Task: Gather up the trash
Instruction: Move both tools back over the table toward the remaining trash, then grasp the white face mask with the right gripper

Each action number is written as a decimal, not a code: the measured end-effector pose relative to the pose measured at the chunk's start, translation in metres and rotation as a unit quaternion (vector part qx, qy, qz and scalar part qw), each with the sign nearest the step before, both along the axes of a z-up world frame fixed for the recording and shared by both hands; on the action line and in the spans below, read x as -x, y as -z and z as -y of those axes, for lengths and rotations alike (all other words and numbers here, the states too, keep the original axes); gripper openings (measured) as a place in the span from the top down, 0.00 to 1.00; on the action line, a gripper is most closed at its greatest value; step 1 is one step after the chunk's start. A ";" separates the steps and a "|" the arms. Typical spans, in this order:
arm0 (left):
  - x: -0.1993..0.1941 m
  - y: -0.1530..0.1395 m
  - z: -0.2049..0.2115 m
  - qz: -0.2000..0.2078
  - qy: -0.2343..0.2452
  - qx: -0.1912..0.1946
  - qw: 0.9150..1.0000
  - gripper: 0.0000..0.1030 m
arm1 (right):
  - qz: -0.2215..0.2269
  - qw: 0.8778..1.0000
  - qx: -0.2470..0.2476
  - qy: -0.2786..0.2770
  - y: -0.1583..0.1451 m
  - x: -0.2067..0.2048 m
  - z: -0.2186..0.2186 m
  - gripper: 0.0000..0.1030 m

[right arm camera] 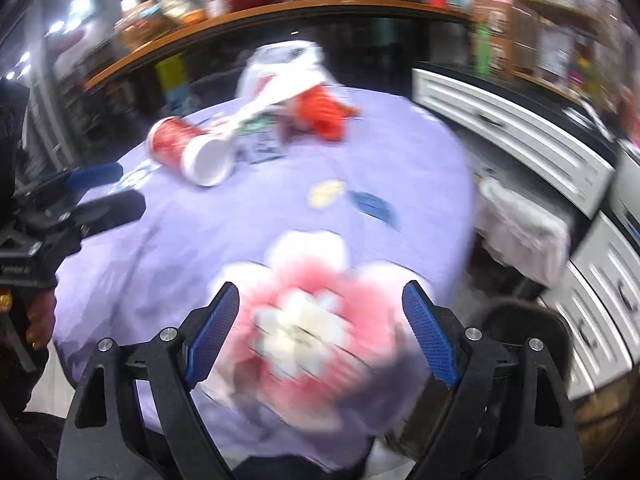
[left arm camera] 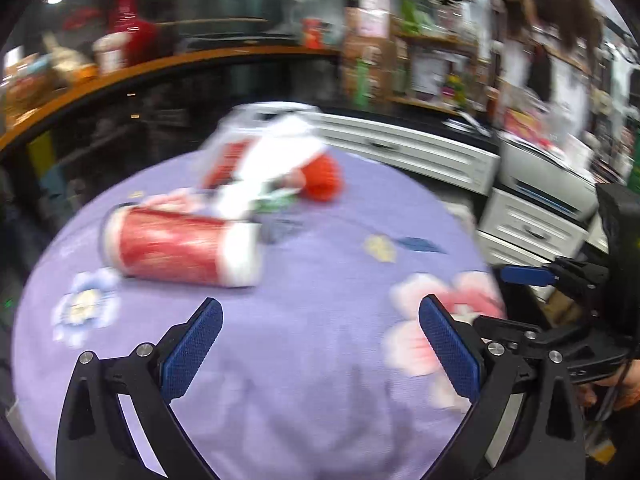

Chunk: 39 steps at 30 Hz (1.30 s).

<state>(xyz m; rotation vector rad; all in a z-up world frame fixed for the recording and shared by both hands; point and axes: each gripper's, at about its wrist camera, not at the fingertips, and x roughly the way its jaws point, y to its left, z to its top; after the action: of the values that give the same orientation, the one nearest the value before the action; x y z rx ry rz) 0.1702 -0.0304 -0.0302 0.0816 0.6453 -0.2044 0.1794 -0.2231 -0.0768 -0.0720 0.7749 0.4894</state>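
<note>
Little looks collected: the red paper cup [left arm camera: 180, 246] lies on its side on the purple floral tablecloth [left arm camera: 304, 280], beside a white plastic bag [left arm camera: 272, 164], an orange wrapper [left arm camera: 324, 176] and small scraps (all blurred). The left gripper [left arm camera: 320, 344] and right gripper [right arm camera: 320, 332] gape wide, empty, above the near edge.

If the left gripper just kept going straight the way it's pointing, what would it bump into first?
Most likely the purple flowered tablecloth, since the open left gripper tilts down at bare cloth. The red and white cup lies farther on and a little to the left, so it would probably miss that. The picture is blurry, so depth is uncertain.
</note>
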 end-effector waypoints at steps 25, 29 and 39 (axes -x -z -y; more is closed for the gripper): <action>0.012 0.021 -0.193 -0.023 -0.159 0.033 0.986 0.05 | 0.075 0.990 0.086 -0.082 -0.049 -0.103 -0.169 0.18; 0.006 0.023 -0.191 -0.023 -0.148 0.037 0.988 0.05 | 0.094 0.992 0.079 -0.035 -0.072 -0.141 -0.159 0.18; -0.007 0.028 -0.187 -0.026 -0.133 0.048 0.990 0.05 | 0.090 0.992 0.084 0.039 -0.097 -0.226 -0.144 0.22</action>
<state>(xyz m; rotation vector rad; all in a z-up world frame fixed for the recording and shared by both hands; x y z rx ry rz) 0.1773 0.1567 -0.0579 -0.1029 0.6910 0.0194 0.4054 -0.0794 0.0199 -0.2385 0.6381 0.3382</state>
